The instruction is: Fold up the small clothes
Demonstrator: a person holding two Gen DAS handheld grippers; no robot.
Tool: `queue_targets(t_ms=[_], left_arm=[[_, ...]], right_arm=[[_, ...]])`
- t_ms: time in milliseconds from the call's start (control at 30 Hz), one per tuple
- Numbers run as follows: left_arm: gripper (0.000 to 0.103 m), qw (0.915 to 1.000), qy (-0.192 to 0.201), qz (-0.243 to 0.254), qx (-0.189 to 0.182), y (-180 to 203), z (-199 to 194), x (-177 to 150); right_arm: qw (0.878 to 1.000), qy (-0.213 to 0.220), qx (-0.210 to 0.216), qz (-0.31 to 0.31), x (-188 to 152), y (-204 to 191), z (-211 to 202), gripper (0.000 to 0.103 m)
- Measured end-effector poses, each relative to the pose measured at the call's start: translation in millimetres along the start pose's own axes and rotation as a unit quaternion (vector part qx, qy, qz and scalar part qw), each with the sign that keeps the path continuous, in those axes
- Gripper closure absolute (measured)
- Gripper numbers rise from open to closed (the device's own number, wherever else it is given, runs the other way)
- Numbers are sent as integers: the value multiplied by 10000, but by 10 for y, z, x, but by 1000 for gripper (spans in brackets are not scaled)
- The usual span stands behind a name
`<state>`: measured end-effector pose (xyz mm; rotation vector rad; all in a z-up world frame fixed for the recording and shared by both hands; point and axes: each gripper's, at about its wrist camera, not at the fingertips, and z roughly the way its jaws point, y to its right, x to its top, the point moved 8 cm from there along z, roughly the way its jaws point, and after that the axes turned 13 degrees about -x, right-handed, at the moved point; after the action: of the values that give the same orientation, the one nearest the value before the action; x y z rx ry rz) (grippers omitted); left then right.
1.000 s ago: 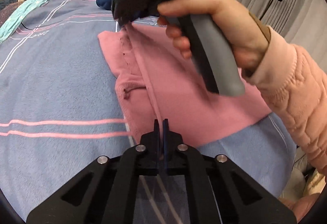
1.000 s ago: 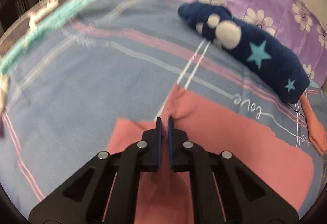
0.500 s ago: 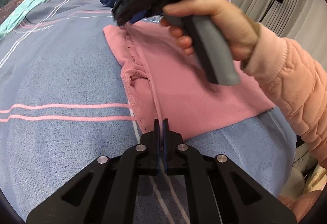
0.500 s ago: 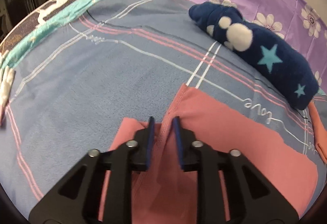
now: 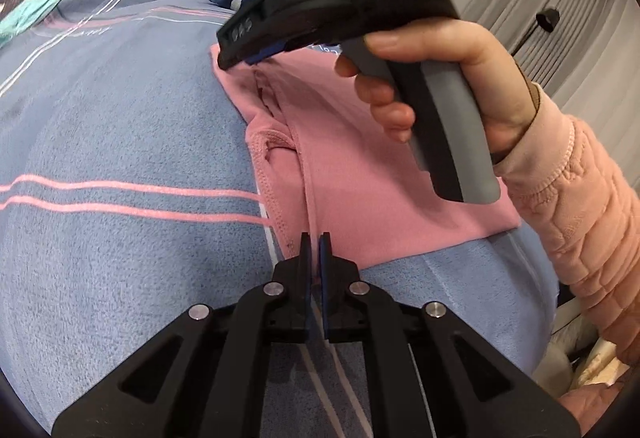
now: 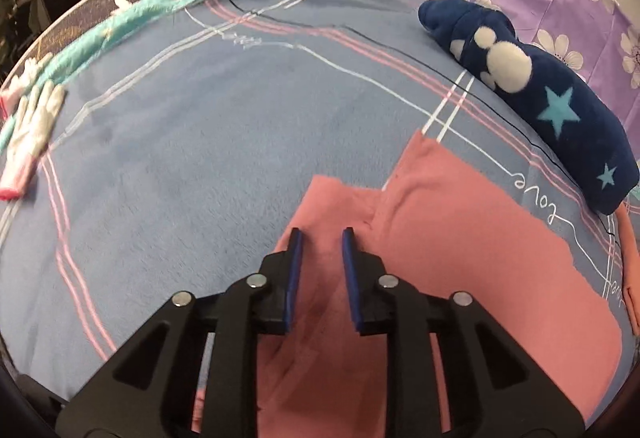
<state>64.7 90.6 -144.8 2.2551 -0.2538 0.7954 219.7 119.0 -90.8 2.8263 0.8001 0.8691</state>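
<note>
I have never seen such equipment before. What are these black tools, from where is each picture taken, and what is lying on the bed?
There is no robot here. A person holds a hand tool with two fingers in each hand, and a wide-angle camera on each tool looks along those fingers. One picture comes from the left tool, the other from the right.

The left gripper is shut on the near edge of a pink garment, which lies partly folded on a blue striped blanket. In the same view you see the person's right hand holding the other tool. The right gripper has just been opening; its jaws stand apart above the pink cloth and hold nothing.

Also on the bed: a navy star-patterned cloth and a white glove.
</note>
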Motion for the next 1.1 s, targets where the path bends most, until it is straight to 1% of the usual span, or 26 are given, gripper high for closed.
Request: queue_targets(t_ms=[67, 100, 133, 167, 267, 300, 333, 367, 433, 467, 533, 567, 633, 700, 733, 800, 833, 867, 900, 933, 967, 1000, 1033, 1100], left_arm=[[98, 9996, 120, -226, -88, -66, -49, 75], [97, 9994, 211, -267, 21, -120, -78, 130], [93, 9992, 259, -264, 175, -160, -86, 173], [92, 9988, 271, -224, 339, -215, -75, 252], [92, 9992, 73, -320, 211, -283, 88, 385], [92, 9994, 35, -304, 189, -290, 134, 426], [92, 9995, -5, -257, 197, -288, 180, 455], [97, 9995, -75, -141, 273, -281, 228, 469], [98, 9987, -149, 23, 495, -270, 252, 452], [99, 9980, -167, 98, 608, -251, 243, 425], [100, 9968, -174, 179, 757, -233, 198, 372], [100, 9966, -155, 224, 783, -217, 164, 335], [100, 9972, -42, 213, 716, -202, 98, 283], [100, 9989, 89, 22, 451, -248, -13, 249], [100, 9992, 109, -62, 371, -251, -9, 238], [98, 9992, 207, -210, 288, -303, -95, 232], [88, 9990, 243, -237, 284, -312, -117, 225], [73, 9987, 323, -242, 312, -322, -174, 241], [67, 9982, 407, -211, 383, -318, -225, 251], [61, 9975, 486, -150, 486, -306, -277, 258], [58, 9967, 535, -63, 602, -302, -325, 278], [57, 9963, 560, -24, 651, -299, -348, 287], [53, 9959, 595, -34, 682, -313, -371, 304], [50, 9956, 623, -144, 683, -388, -381, 347]], right_arm=[[9999, 81, -98, -87, 57, 8, -46, 68], [9997, 91, -170, -125, 83, 3, -45, 65], [9997, 63, -193, -138, 99, 2, -30, 62], [9997, 5, -200, -141, 108, -9, 1, 59], [9993, -188, -285, -129, 139, -74, 176, 58], [9989, -195, -377, -218, 146, -110, 232, 72], [9980, -139, -535, -303, 162, -118, 263, 89], [9965, -70, -753, -360, 186, -115, 276, 98], [9969, -74, -777, -124, 244, -85, 301, 99], [9974, -100, -718, 16, 271, -57, 328, 99], [9983, -92, -547, 150, 299, -31, 353, 99], [9990, -29, -398, 201, 313, -15, 331, 99], [9991, 47, -213, 362, 310, 31, 248, 96], [9978, 211, -140, 606, 238, 151, 59, 70], [9974, 351, -110, 612, 186, 191, -54, 67], [9976, 571, -65, 383, -38, 239, -308, 66], [9976, 635, -67, 284, -172, 257, -414, 65], [9973, 694, -63, 210, -308, 279, -510, 64], [9969, 778, -29, 131, -528, 298, -659, 62], [9965, 829, -10, 96, -641, 315, -734, 61], [9960, 892, -9, 58, -783, 323, -826, 61], [9951, 992, -15, -9, -950, 305, -936, 60], [9944, 1059, -17, -65, -1068, 269, -1017, 59], [9923, 1194, 64, -330, -1314, 73, -1177, 58]])
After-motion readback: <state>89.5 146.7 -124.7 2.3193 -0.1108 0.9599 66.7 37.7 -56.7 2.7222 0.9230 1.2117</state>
